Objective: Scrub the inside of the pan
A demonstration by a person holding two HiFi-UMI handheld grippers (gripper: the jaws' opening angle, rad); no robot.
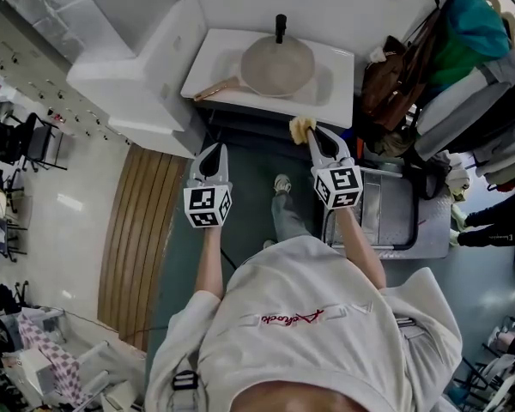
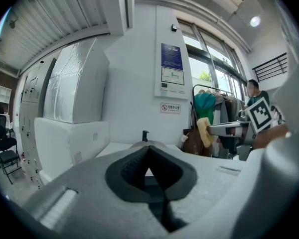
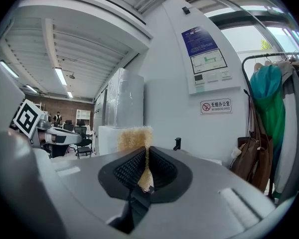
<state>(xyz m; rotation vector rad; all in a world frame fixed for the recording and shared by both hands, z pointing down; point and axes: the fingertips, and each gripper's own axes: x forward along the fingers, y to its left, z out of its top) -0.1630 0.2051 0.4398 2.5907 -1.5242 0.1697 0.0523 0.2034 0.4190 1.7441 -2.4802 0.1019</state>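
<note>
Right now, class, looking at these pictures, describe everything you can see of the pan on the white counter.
The pan is round and shallow, its pale grey-beige inside looking empty, with a long tan, wood-like handle pointing lower left in the head view. It sits flat on the white counter, before a black upright fitting. Neither claw touches it; the right claw, shut on a yellow sponge, is held short of the counter.

A white counter [image 1: 339, 75] against the wall carries a round pan [image 1: 277, 65]. The pan's wooden handle [image 1: 216, 88] points to the counter's left front corner, and a black upright fitting [image 1: 281, 27] stands just behind the pan.
</note>
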